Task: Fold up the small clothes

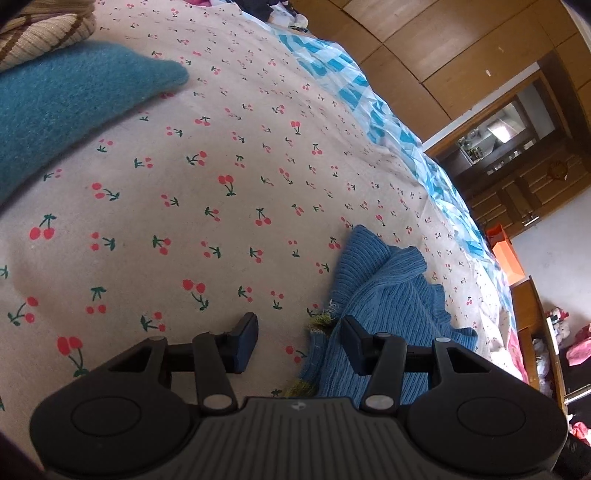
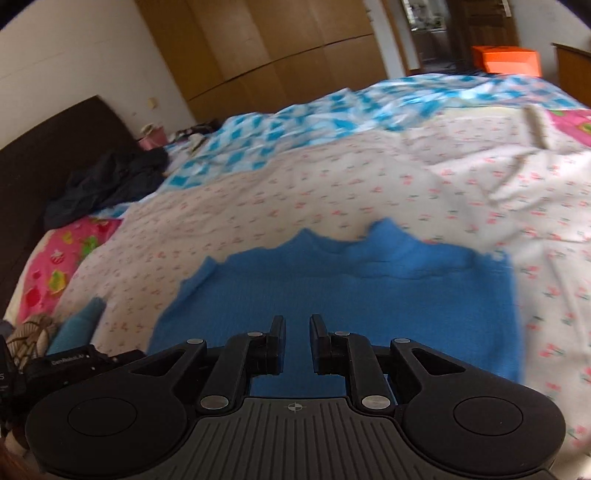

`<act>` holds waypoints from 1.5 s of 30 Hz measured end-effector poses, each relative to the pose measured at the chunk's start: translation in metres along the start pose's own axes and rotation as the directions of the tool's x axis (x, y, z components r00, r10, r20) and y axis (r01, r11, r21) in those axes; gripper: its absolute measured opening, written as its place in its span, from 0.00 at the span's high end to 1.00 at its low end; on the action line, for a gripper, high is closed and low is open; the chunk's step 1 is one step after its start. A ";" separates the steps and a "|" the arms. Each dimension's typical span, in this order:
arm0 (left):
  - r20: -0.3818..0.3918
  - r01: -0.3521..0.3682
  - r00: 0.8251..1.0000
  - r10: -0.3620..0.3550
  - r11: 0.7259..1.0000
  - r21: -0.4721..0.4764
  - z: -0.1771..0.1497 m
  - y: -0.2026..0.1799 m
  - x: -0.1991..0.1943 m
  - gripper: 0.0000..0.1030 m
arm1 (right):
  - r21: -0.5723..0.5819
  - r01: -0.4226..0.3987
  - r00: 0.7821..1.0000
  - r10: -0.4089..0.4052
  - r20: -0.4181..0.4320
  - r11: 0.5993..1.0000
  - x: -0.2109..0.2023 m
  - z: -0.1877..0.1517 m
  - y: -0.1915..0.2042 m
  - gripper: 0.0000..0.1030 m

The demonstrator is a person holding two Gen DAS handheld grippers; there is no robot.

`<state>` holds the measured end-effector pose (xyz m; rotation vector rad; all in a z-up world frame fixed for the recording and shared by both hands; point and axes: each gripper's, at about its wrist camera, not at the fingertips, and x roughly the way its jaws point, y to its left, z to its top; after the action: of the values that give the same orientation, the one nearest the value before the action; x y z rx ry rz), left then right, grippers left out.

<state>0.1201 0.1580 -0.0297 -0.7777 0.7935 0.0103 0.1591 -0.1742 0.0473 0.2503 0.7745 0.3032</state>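
Knitwear is what lies under both tools: a blue ribbed sweater (image 1: 388,291) spread on a cherry-print bedsheet (image 1: 229,155). In the left wrist view the left gripper (image 1: 299,341) hangs with its jaws held well apart and nothing between the pads; the bare sheet shows in the gap, the sweater's frayed yellow-green hem sits just beside the right-hand finger (image 1: 352,341), and the garment's bulk runs ahead and to that side of the tool. Far ahead and to the left of this gripper lies a teal fleece item (image 1: 70,103), with a striped beige knit (image 1: 40,33) beyond it. In the right wrist view, which is blurred by motion, the right gripper (image 2: 297,343) hovers over the blue sweater (image 2: 332,295) with its jaws parted only a little, and no cloth is caught in the narrow gap between them. The sweater stretches directly ahead of the fingers. Beyond it, a blue-and-white checked quilt (image 2: 295,110) crosses the bed, and an orange box (image 2: 506,61) stands far ahead to the right.
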 end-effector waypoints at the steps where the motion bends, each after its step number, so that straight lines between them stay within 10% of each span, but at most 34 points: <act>1: 0.000 -0.004 1.000 0.004 1.000 0.015 0.000 -0.001 0.000 0.47 | -0.018 -0.024 1.000 0.023 -0.013 1.000 0.017 0.005 0.012 0.84; 10: -0.006 -0.023 1.000 0.024 0.996 0.092 -0.001 -0.007 -0.001 0.47 | -0.073 -0.115 0.978 0.100 -0.181 0.991 0.156 0.032 0.100 0.84; 21: 0.007 0.011 1.000 -0.012 0.998 0.068 0.004 -0.002 -0.015 0.46 | -0.092 -0.080 0.991 0.069 -0.114 0.993 0.117 0.030 0.095 0.80; 29: -0.030 0.038 0.999 -0.037 0.998 0.044 -0.010 -0.008 -0.025 0.46 | -0.116 -0.019 0.974 -0.008 -0.224 0.993 0.128 0.033 0.098 0.80; 33: -0.042 0.046 0.998 -0.044 0.998 0.046 -0.020 -0.010 -0.030 0.46 | -0.165 -0.045 0.973 0.006 -0.229 0.985 0.128 0.042 0.123 0.66; 45: -0.089 0.057 0.995 -0.051 0.996 0.070 -0.025 -0.009 -0.021 0.46 | -0.433 0.087 0.893 -0.263 -0.366 0.897 0.201 0.031 0.178 0.57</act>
<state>0.0916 0.1416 -0.0217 -0.7340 0.8505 -0.1010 0.2857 0.0596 -0.0020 -0.2949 1.1283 0.3393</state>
